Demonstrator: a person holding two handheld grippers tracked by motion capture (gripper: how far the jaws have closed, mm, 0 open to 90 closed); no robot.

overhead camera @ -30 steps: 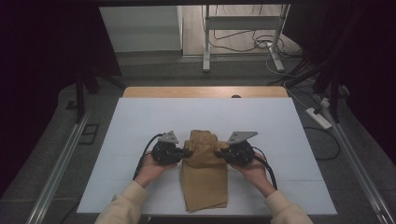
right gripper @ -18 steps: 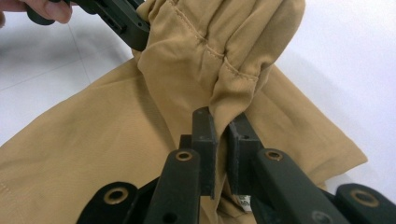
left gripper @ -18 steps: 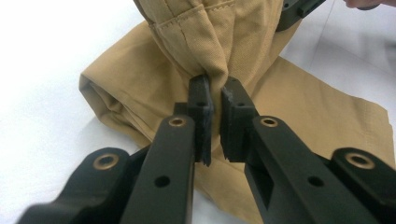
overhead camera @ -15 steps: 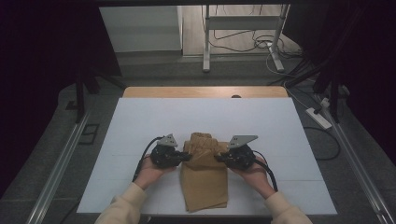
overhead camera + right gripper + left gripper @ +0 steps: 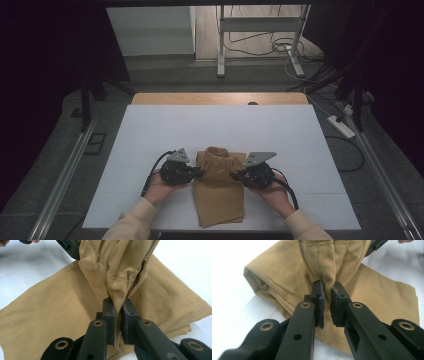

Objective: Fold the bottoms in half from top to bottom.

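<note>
Tan woven cloth [image 5: 218, 195], folded into a long rectangle, lay on the white tabletop [image 5: 150, 135] near its front edge, between the two hands. Its far end, stitched with seams and a hem, was lifted and bunched into soft vertical pleats. Left gripper [image 5: 199, 172]: black, blocky fingers [image 5: 318, 293] clenched on a pinch of the raised fabric at its left side. Right gripper [image 5: 234, 175]: fingers [image 5: 109, 311] likewise clamped on a gathered fold at the right side. A grey triangular plate topped each gripper; the flat lower layer was smooth, with slight creases.
</note>
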